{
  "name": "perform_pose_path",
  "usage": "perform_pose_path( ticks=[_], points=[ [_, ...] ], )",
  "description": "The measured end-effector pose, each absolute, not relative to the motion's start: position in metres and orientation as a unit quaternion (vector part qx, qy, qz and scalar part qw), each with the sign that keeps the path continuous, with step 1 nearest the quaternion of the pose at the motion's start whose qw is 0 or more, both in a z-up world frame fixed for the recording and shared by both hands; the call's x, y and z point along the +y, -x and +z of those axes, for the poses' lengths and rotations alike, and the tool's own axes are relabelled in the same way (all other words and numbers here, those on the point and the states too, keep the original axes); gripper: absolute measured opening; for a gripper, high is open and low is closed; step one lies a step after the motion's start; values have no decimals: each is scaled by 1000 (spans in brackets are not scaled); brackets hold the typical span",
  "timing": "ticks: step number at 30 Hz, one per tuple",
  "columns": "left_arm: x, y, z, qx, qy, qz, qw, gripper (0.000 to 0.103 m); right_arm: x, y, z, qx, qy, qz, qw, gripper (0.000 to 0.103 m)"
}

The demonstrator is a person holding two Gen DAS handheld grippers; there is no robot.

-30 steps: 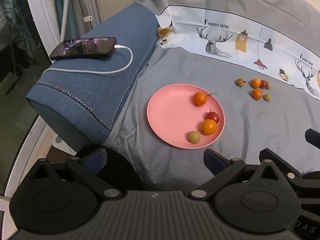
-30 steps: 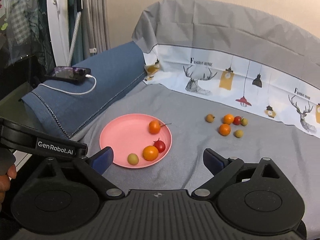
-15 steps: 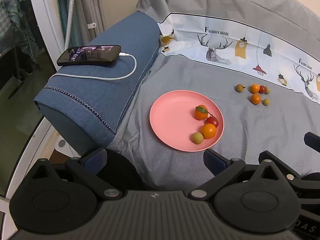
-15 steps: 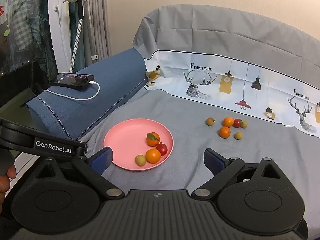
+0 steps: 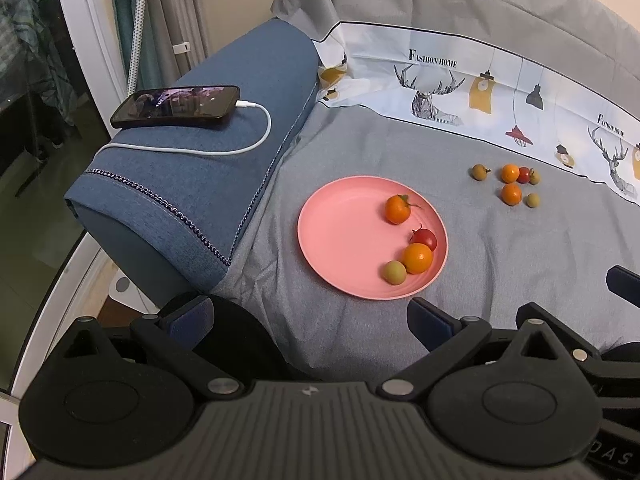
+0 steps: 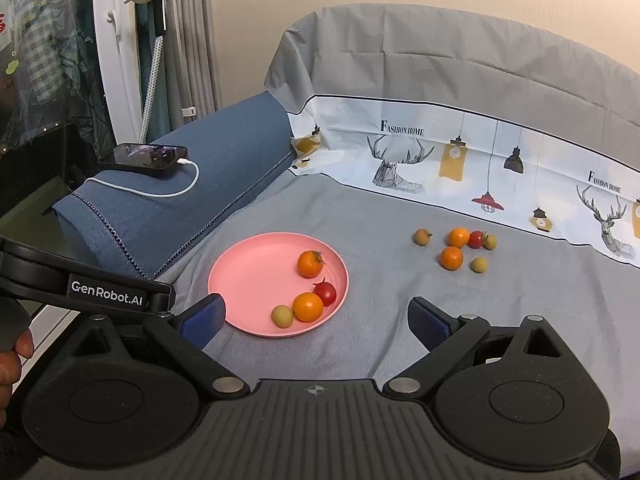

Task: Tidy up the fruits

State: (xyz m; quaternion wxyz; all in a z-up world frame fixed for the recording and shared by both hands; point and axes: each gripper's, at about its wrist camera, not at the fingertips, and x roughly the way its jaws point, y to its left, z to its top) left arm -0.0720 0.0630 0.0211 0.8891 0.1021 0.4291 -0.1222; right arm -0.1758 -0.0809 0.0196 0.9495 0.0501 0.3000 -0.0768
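Note:
A pink plate (image 5: pixel 340 232) (image 6: pixel 248 272) lies on the grey sheet. On it sit an orange with a leaf (image 5: pixel 397 209) (image 6: pixel 310 263), a red tomato (image 5: pixel 425 238) (image 6: pixel 325 293), a second orange (image 5: pixel 417 258) (image 6: pixel 307 307) and a small green fruit (image 5: pixel 395 272) (image 6: pixel 281 316). Several more small fruits (image 5: pixel 511 194) (image 6: pixel 452 257) lie loose on the sheet to the right. My left gripper (image 5: pixel 310 318) is open and empty, short of the plate's near rim. My right gripper (image 6: pixel 316 318) is open and empty too, near the plate's front edge.
A blue bolster (image 5: pixel 192 168) (image 6: pixel 180 204) lies to the left with a phone (image 5: pixel 176 106) (image 6: pixel 146 155) and white charging cable on it. A patterned white cloth band (image 6: pixel 460 160) backs the sheet. A hand (image 6: pixel 12 356) holds the left gripper's body.
Both cameras drew back and rose slightly, so the plate sits farther away. The leafed orange on the plate has shifted a little. Both grippers stayed open.

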Motion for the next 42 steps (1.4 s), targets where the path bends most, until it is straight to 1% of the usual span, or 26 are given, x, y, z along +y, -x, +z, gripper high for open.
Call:
perform_pose_path(
  ticks=[30, 42],
  points=[
    [55, 63, 10, 444, -118, -121, 880, 103, -87, 167, 7, 318, -68, -75, 943, 98],
    [38, 46, -3, 466, -140, -120, 865, 103, -110, 156, -10, 330, -101, -93, 934, 99]
  ],
)
